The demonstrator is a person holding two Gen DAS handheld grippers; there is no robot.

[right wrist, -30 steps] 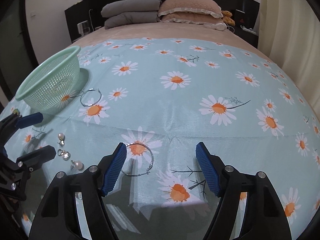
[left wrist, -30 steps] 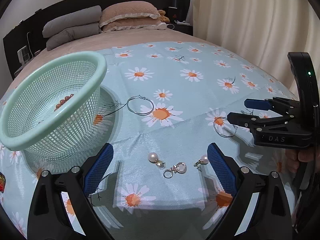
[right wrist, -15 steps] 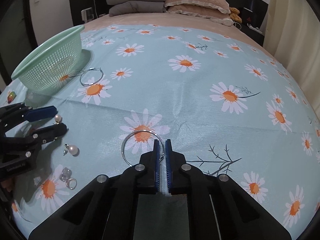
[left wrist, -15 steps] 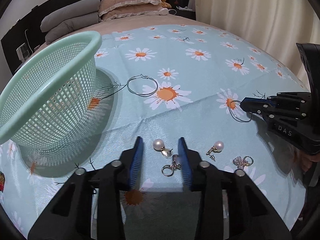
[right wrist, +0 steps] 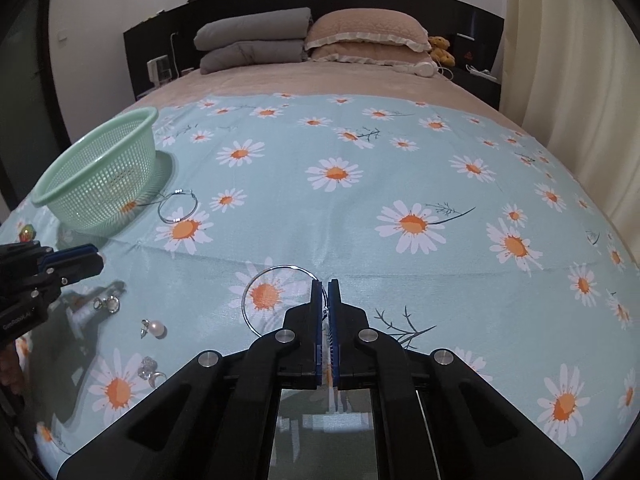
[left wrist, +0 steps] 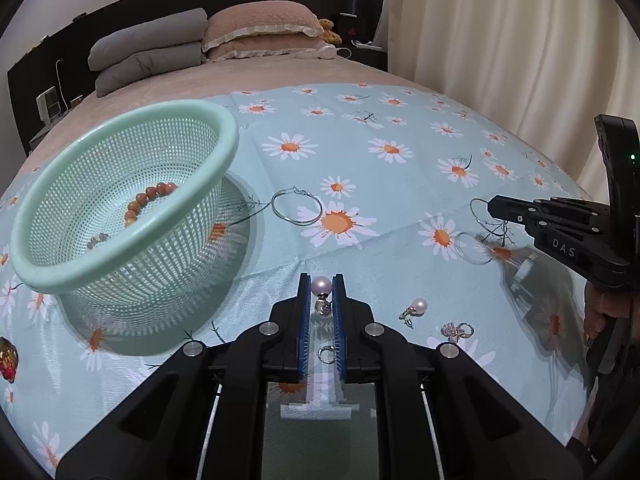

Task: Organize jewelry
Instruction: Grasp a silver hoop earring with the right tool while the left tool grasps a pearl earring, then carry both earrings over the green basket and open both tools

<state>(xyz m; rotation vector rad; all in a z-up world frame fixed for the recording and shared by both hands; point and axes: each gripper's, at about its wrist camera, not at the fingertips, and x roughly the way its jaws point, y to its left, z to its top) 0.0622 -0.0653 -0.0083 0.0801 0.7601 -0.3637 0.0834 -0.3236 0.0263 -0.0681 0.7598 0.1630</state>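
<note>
On the daisy-print bed cover [left wrist: 400,208], the left tool [left wrist: 321,285] is clamped on a pearl earring [left wrist: 321,285]; the mint basket [left wrist: 120,208] sits at its ten o'clock. The right tool [right wrist: 325,284] pinches a hoop earring [right wrist: 256,280].

A bed [right wrist: 320,92] with dark headboard [right wrist: 280,4], stacked pillows [right wrist: 360,36] and cream curtains [left wrist: 500,40] beside it.
</note>
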